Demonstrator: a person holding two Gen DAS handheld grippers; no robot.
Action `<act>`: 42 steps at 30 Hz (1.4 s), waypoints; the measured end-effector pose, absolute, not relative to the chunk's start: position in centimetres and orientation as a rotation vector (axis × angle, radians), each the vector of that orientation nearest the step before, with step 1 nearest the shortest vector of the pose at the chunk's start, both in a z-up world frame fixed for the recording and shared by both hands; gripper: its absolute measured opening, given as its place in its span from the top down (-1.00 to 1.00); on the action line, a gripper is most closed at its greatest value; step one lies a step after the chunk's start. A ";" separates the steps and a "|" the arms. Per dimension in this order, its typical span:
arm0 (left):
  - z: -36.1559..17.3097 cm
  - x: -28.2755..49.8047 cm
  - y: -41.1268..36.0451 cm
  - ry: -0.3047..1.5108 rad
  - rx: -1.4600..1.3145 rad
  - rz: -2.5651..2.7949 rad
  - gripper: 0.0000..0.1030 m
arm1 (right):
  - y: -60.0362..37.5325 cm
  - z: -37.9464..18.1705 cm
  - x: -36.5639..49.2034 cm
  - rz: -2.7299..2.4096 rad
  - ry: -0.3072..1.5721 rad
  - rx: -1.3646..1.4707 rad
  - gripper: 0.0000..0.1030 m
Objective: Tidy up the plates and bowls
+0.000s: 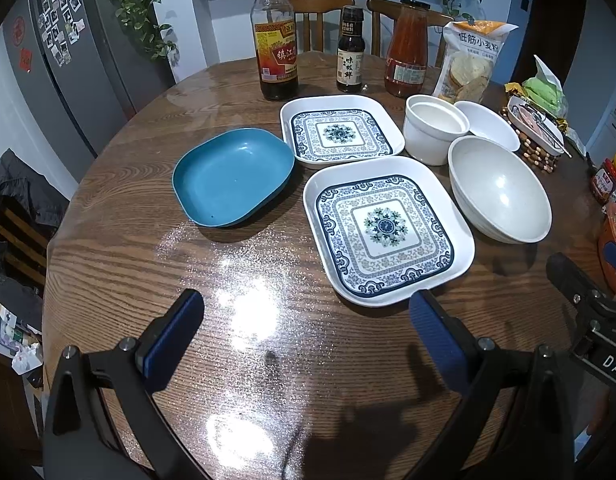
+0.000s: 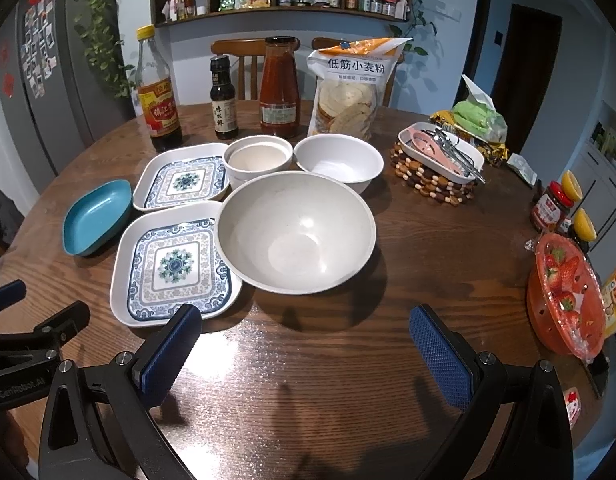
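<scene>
On the round wooden table lie a blue plate (image 1: 232, 176) (image 2: 98, 216), two patterned square plates, one near (image 1: 386, 228) (image 2: 174, 268) and one far (image 1: 340, 132) (image 2: 184, 178), a large grey-white bowl (image 1: 500, 190) (image 2: 296, 232), a white cup-like bowl (image 1: 434, 128) (image 2: 258, 158) and a small white bowl (image 1: 488, 124) (image 2: 338, 162). My left gripper (image 1: 306, 320) is open and empty above the table, just short of the near patterned plate. My right gripper (image 2: 304, 334) is open and empty, just short of the large bowl.
Three bottles (image 1: 276, 40) (image 2: 280, 88) and a flour bag (image 2: 352, 92) stand behind the dishes. A utensil tray on a beaded trivet (image 2: 440, 160), a green bag (image 2: 478, 116), jars and a strawberry basket (image 2: 564, 296) sit at the right. Chairs and a fridge (image 1: 68, 60) are beyond.
</scene>
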State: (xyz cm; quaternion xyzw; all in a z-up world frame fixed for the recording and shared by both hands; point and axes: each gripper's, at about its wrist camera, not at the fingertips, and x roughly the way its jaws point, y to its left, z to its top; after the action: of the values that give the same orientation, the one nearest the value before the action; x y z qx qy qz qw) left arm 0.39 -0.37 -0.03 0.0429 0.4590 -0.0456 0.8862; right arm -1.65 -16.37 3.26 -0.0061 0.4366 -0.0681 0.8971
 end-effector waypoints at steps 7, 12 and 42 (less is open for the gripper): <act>-0.1 0.5 -0.3 0.952 0.089 -0.092 -1.00 | -16.2 3.1 -1.6 -0.134 0.904 -0.019 -1.00; -0.2 0.5 -0.1 0.950 0.088 -0.093 -1.00 | -16.1 3.1 -1.5 -0.132 0.904 -0.019 -1.00; -3.0 4.3 1.6 1.063 -0.193 -0.326 -0.87 | -17.2 -0.9 1.1 0.054 1.026 0.308 -1.00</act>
State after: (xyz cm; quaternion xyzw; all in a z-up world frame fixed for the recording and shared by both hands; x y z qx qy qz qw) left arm 4.31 1.63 -3.05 -0.0913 0.5035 -0.1543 0.8452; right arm 1.08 -17.15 -0.88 0.1465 0.4887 0.0255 0.8597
